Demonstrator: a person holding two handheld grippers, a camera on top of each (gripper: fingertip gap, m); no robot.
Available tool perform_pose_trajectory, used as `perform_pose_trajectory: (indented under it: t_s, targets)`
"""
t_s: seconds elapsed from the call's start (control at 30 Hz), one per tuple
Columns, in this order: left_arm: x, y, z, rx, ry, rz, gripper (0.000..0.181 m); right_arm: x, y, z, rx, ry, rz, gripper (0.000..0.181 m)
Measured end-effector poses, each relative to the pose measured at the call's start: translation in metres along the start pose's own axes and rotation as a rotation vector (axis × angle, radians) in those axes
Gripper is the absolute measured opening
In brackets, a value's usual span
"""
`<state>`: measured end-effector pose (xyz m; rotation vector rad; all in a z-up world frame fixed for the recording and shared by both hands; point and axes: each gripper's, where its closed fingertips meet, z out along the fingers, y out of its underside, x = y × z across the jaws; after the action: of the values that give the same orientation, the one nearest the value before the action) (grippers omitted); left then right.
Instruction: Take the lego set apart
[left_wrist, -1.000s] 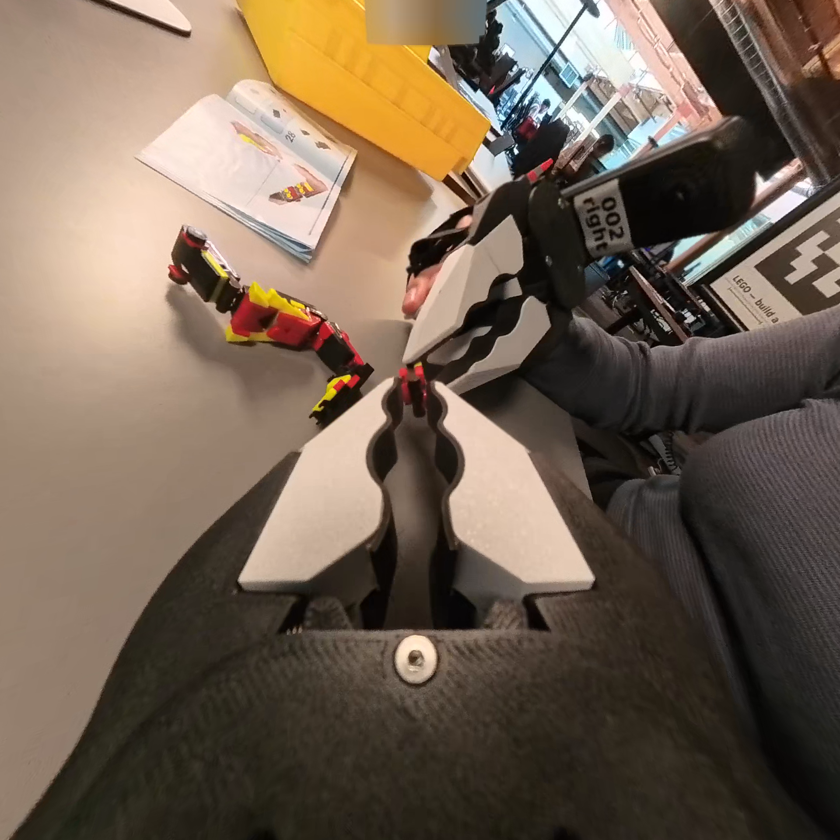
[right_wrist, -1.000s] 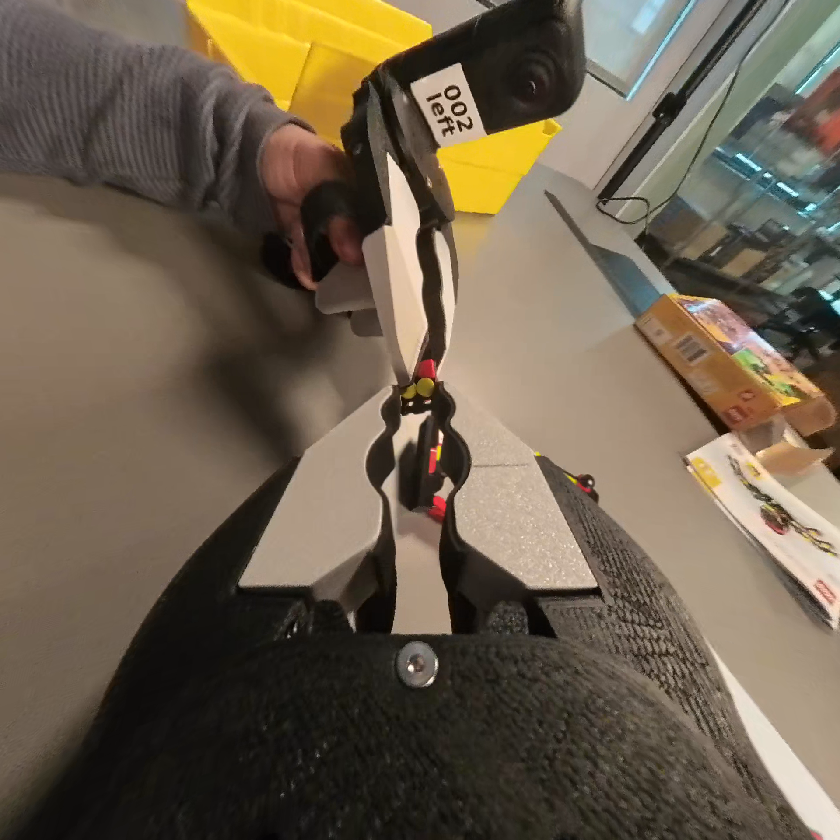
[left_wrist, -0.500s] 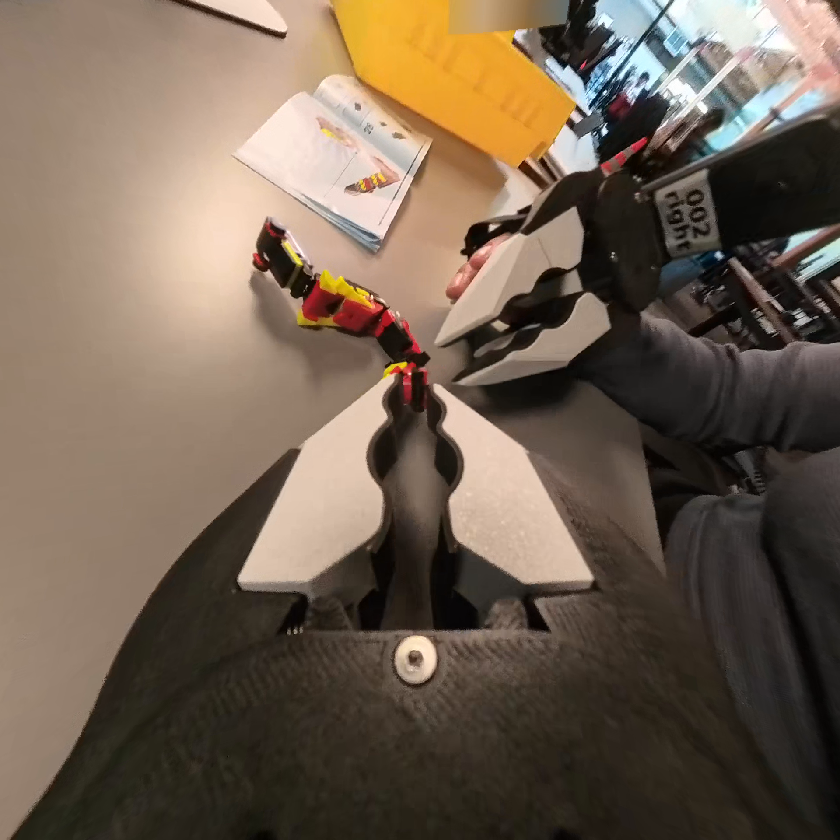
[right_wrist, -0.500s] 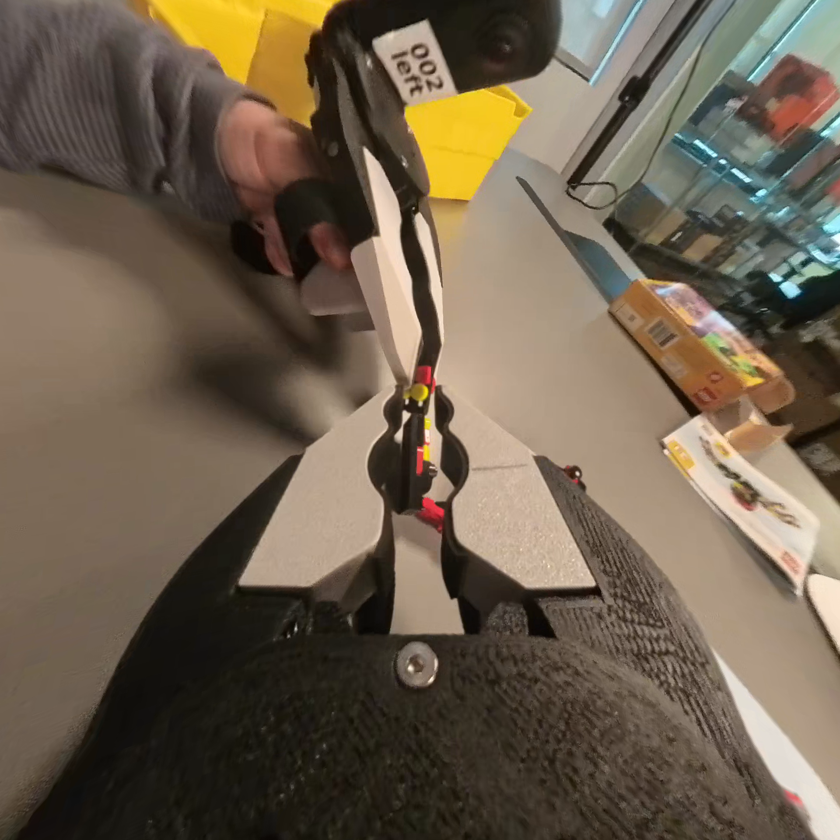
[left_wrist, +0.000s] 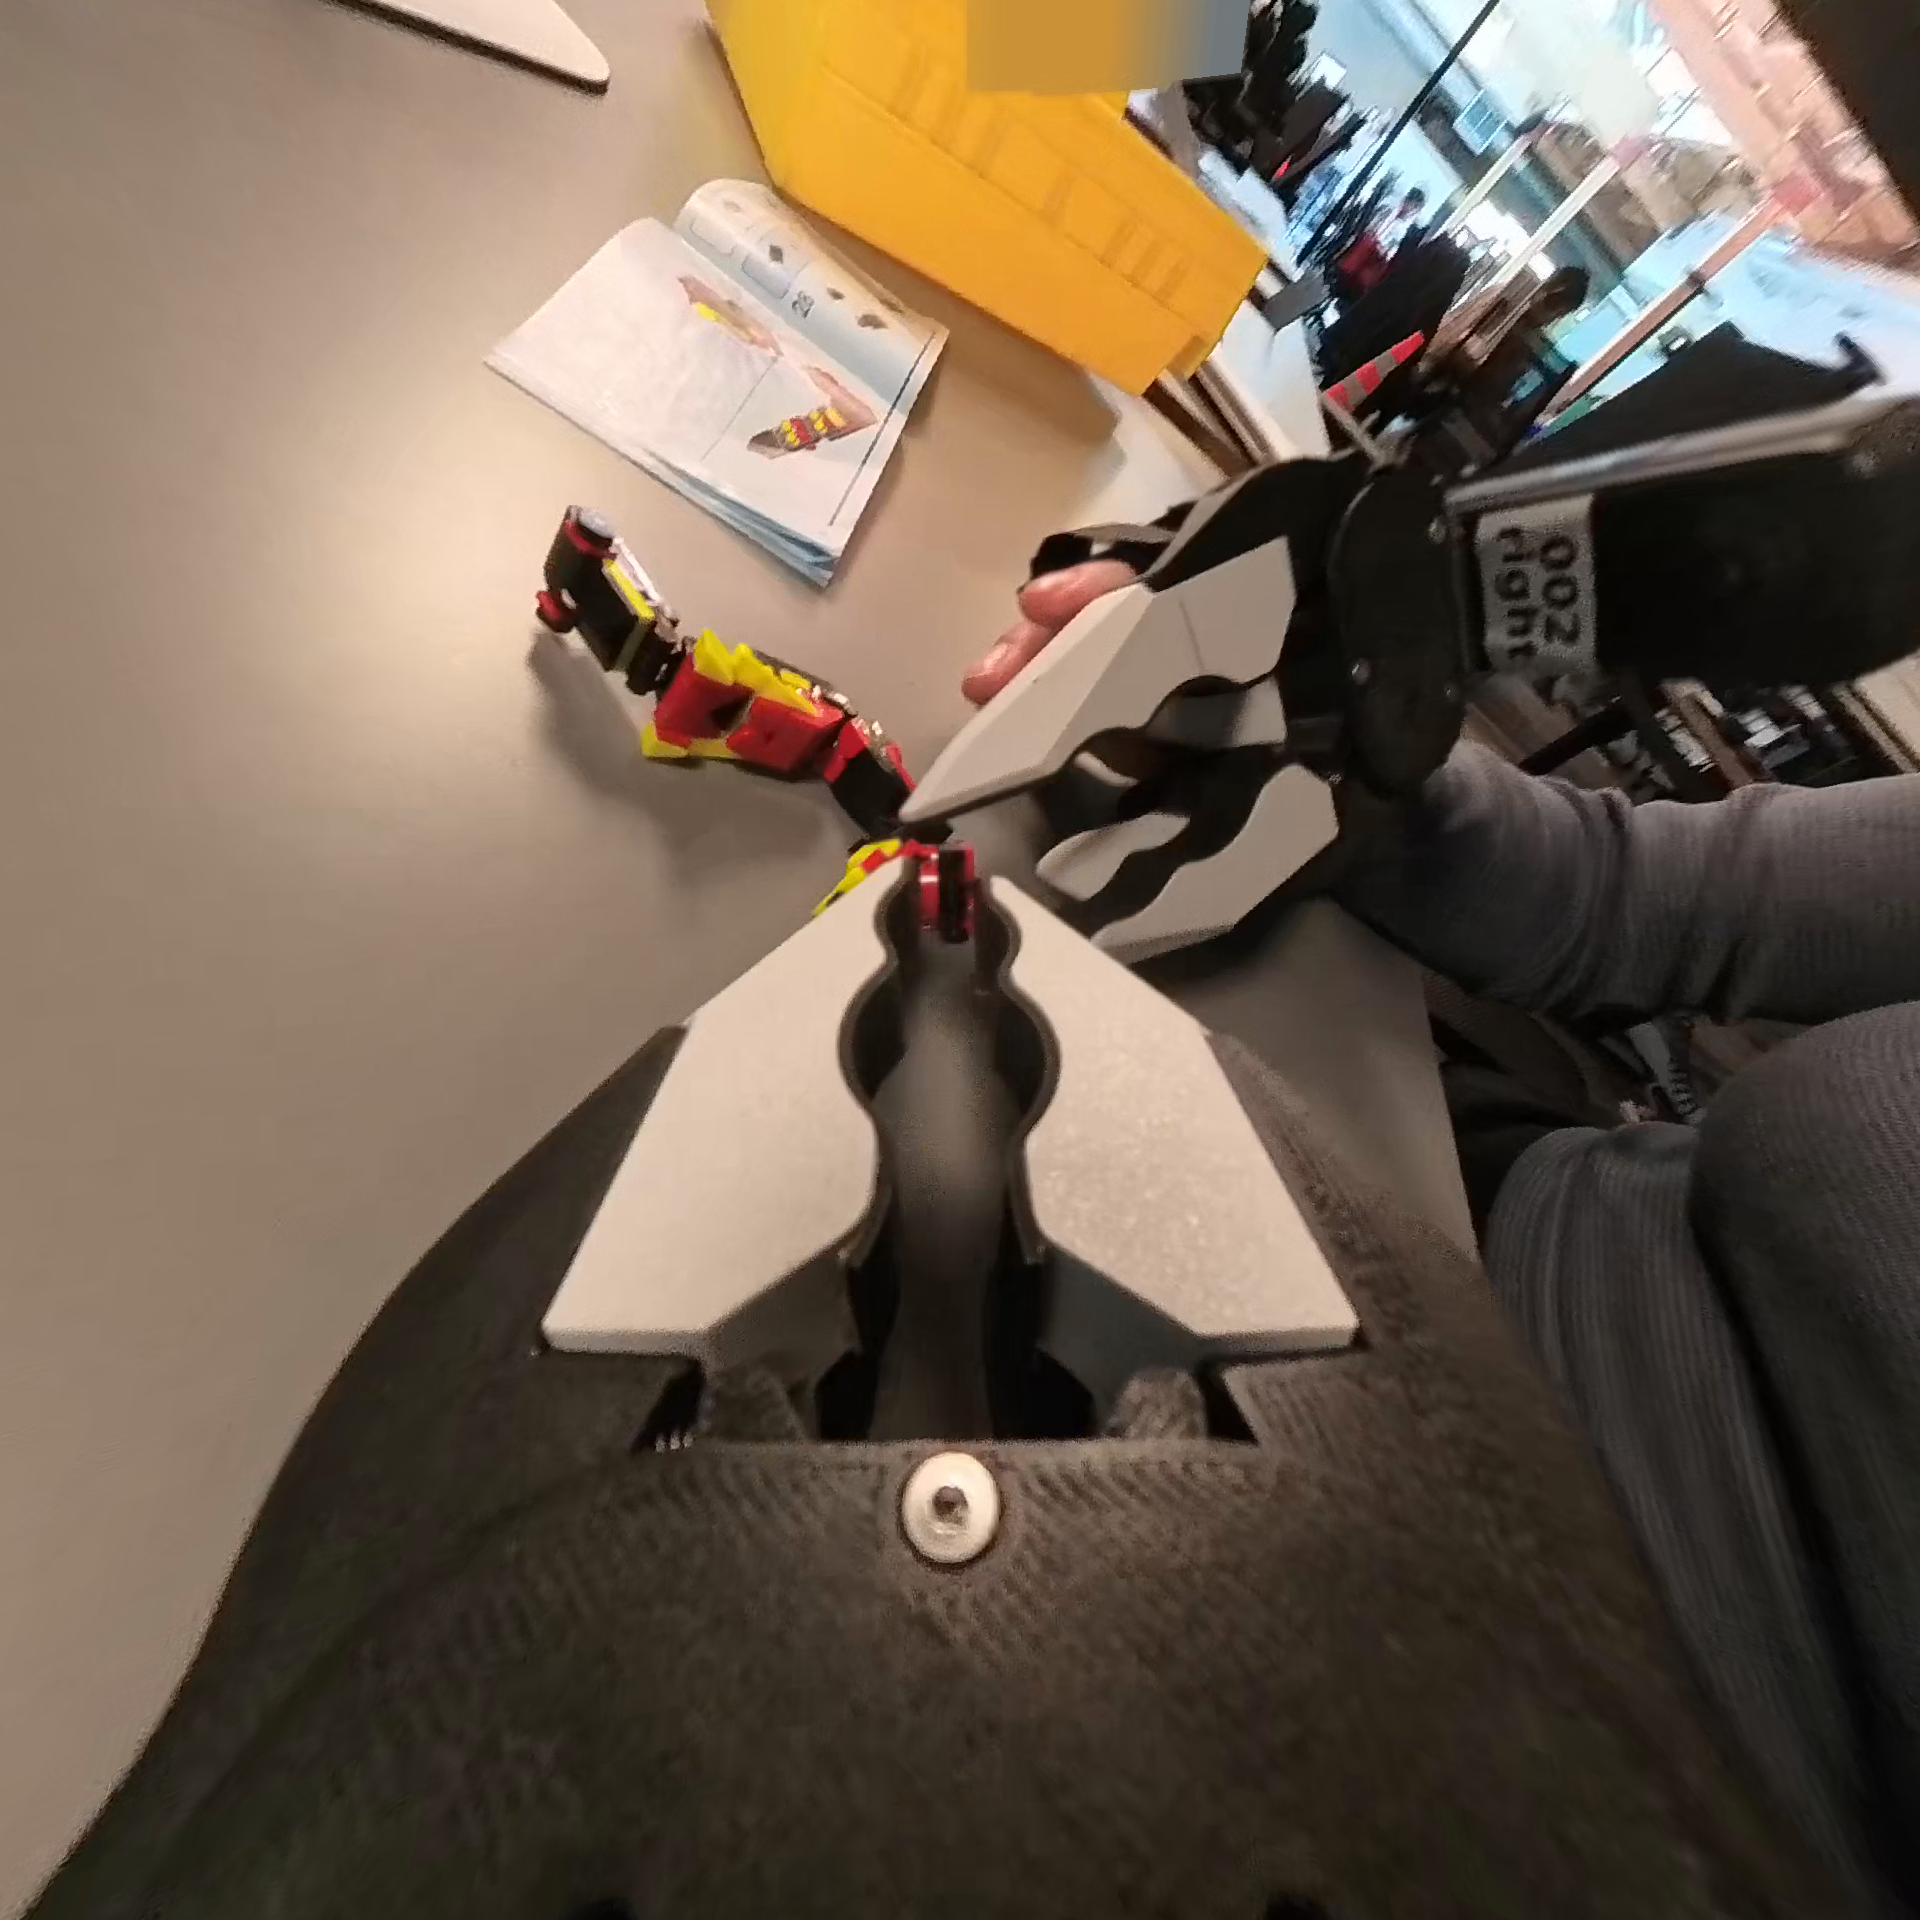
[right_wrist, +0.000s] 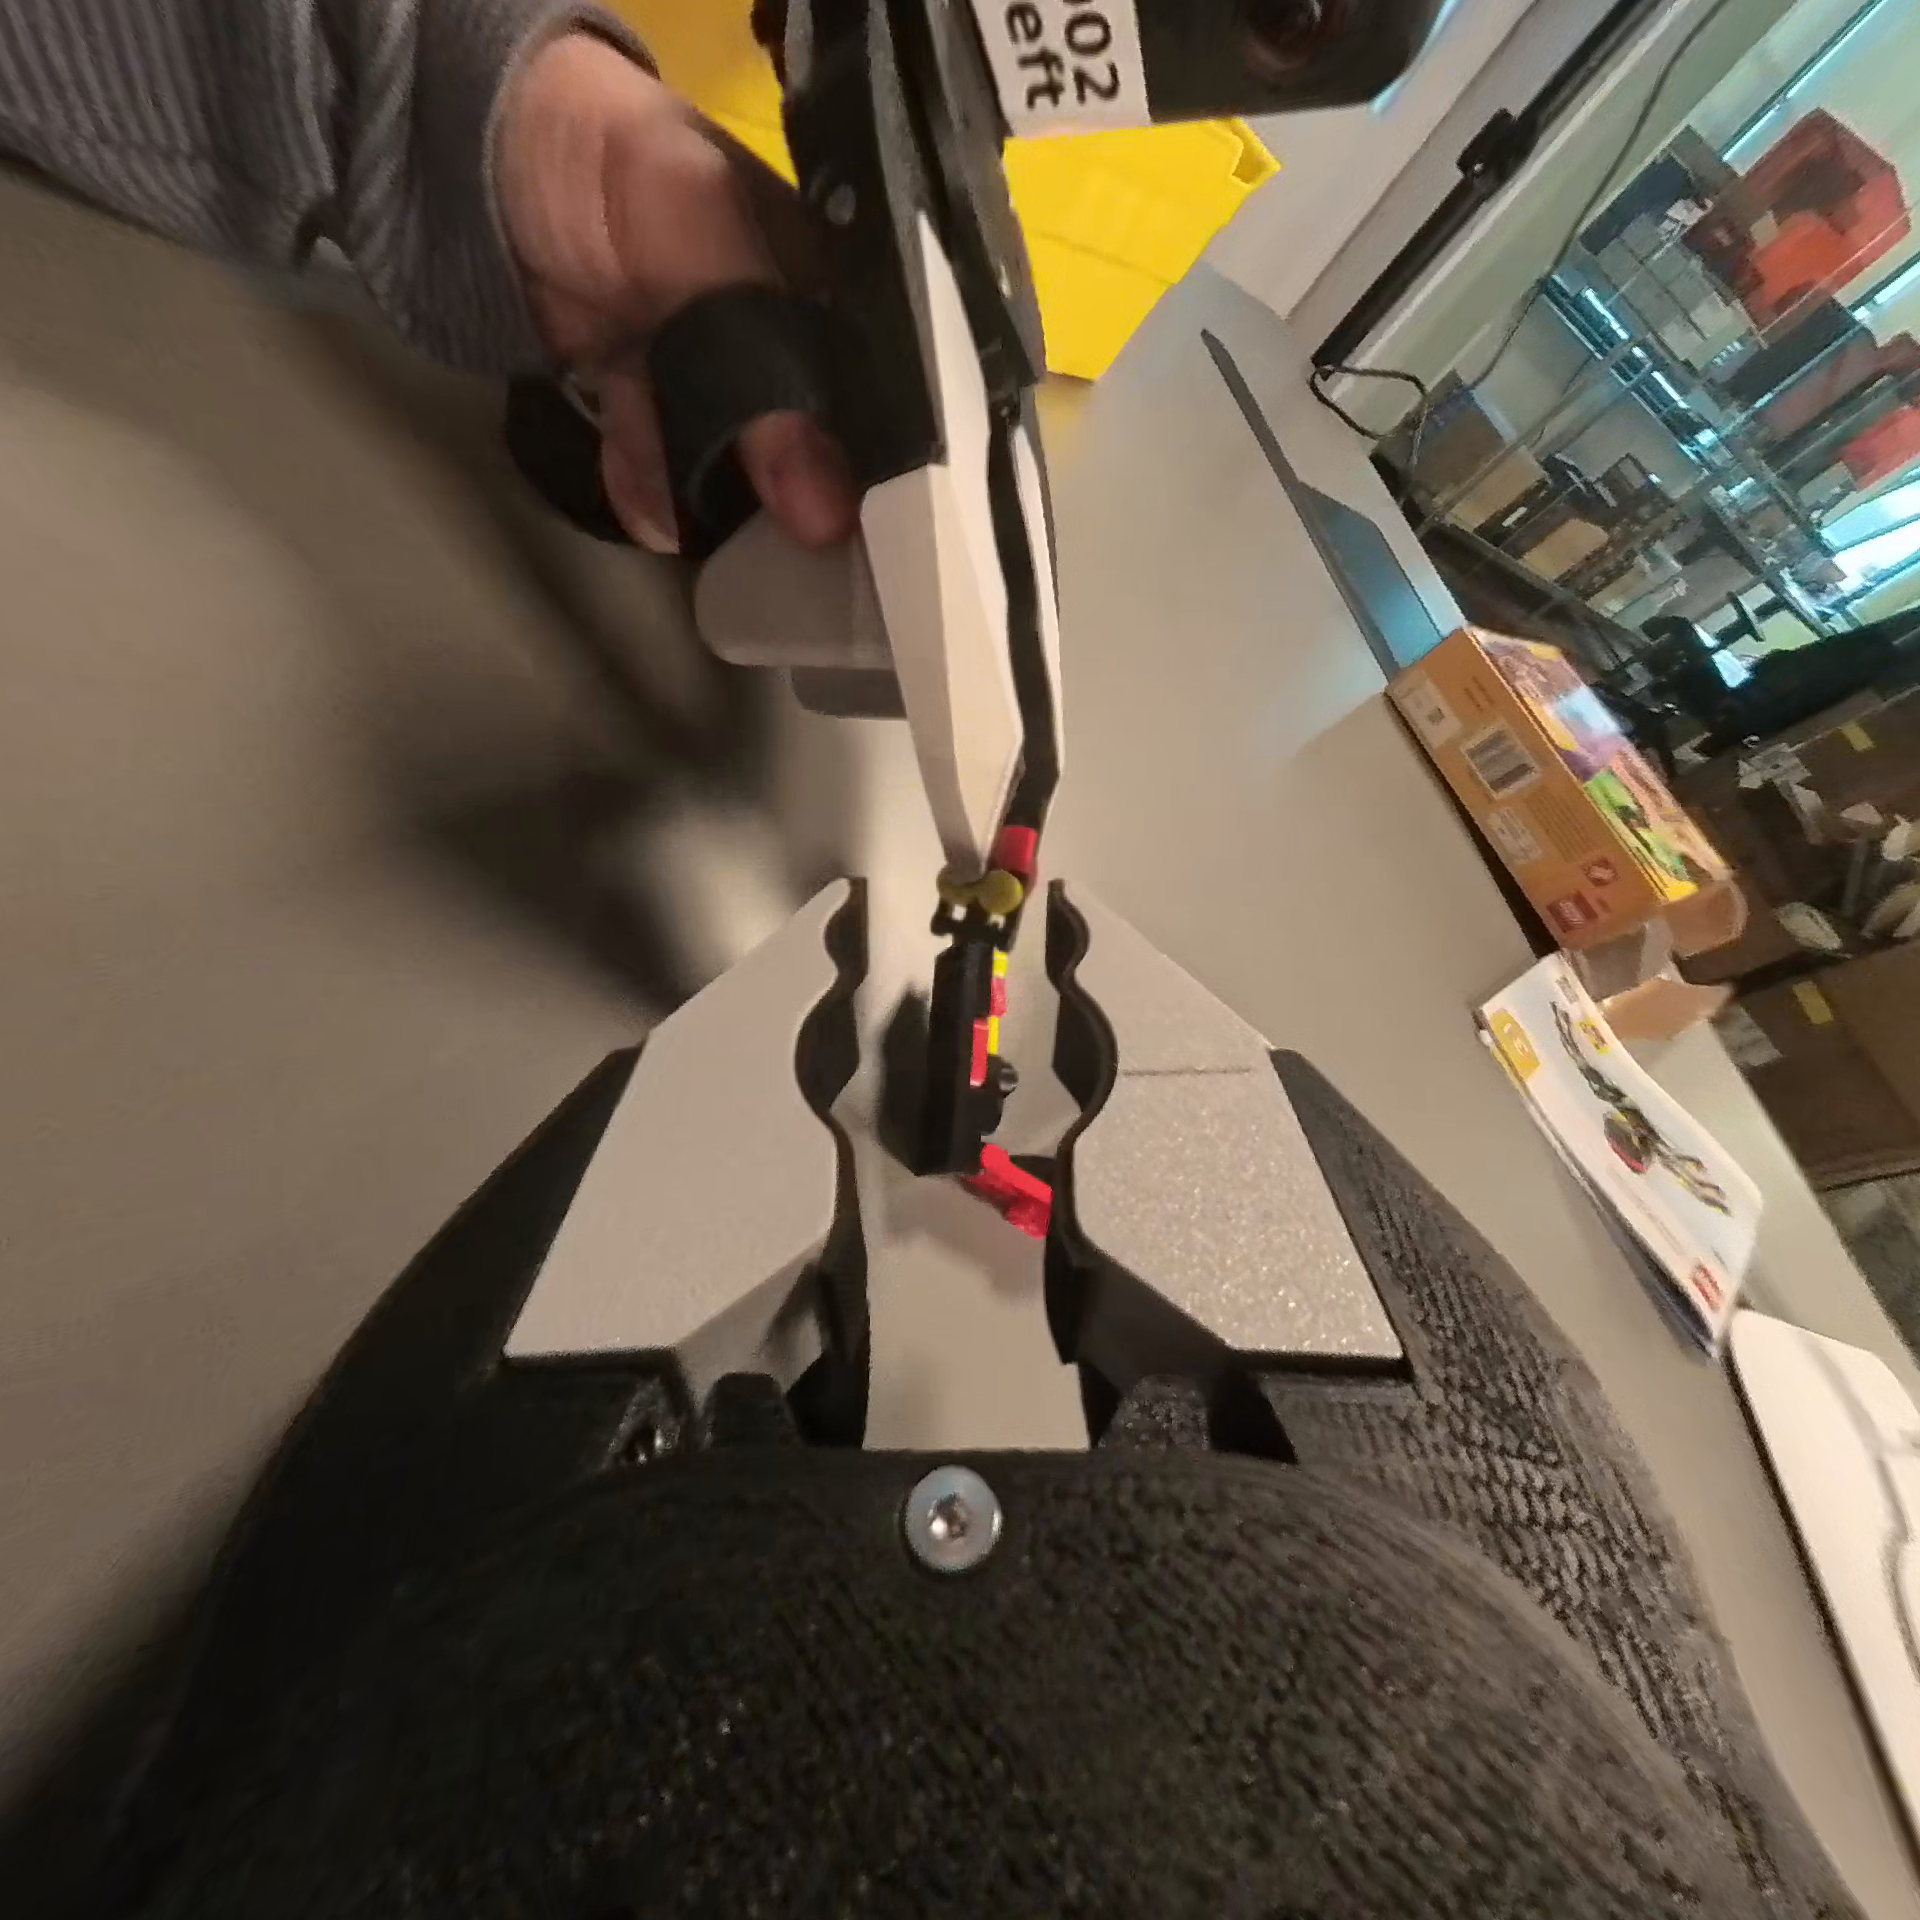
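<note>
The left gripper (left_wrist: 943, 896) is clamped on a small red piece (left_wrist: 941, 900) at its very fingertips, dead centre in the left wrist view. In the right wrist view the right gripper (right_wrist: 954, 914) has its jaws spread, with a slim black, red and yellow lego section (right_wrist: 971, 1060) hanging loose between them, touching neither finger as far as I can tell. To do this step well, I judge the right jaws should close squarely on that section near its yellow knobs (right_wrist: 982, 889), then pull straight away while the left holds firm, not twist. Farther off at eleven o'clock in the left wrist view, the rest of the lego set (left_wrist: 717, 675) lies on the grey table (left_wrist: 260, 727), with an instruction booklet (left_wrist: 727, 364) and a yellow bin (left_wrist: 997, 187) beyond at twelve.
</note>
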<state>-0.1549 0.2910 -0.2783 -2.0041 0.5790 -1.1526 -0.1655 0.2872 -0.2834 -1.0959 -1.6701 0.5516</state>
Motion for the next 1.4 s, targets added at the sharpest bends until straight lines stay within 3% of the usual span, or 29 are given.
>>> perform_pose_trajectory:
  t_s: [0.07, 0.3, 0.5, 0.6, 0.8, 0.93, 1.2, 1.4]
  targets:
    - [0.005, -0.001, 0.002, 0.011, 0.035, -0.018, 0.009, 0.003, -0.001, 0.003, -0.028, 0.06, -0.044, 0.017]
    - [0.01, -0.01, -0.006, 0.078, 0.114, -0.055, 0.021, 0.009, -0.003, -0.001, -0.027, 0.114, -0.138, 0.015]
    - [0.006, -0.002, 0.0, 0.017, 0.019, 0.041, 0.008, 0.006, 0.0, 0.001, -0.072, 0.122, -0.244, 0.015]
    - [0.004, 0.003, 0.003, -0.034, -0.061, 0.177, 0.008, 0.002, 0.005, 0.001, -0.085, 0.063, -0.189, 0.015]
    - [0.009, 0.015, 0.011, -0.123, -0.066, 0.274, 0.008, -0.013, 0.01, -0.007, -0.026, -0.18, 0.065, 0.014]
    - [-0.001, 0.016, 0.009, -0.138, -0.14, 0.31, 0.0, -0.014, 0.012, -0.01, -0.026, -0.229, 0.127, 0.014]
    - [-0.005, 0.015, 0.008, -0.131, -0.137, 0.216, 0.003, -0.011, 0.019, -0.001, -0.079, -0.103, -0.045, 0.014]
    - [-0.016, 0.026, -0.001, -0.196, -0.15, 0.117, 0.014, -0.015, 0.024, -0.004, -0.103, -0.124, -0.059, 0.014]
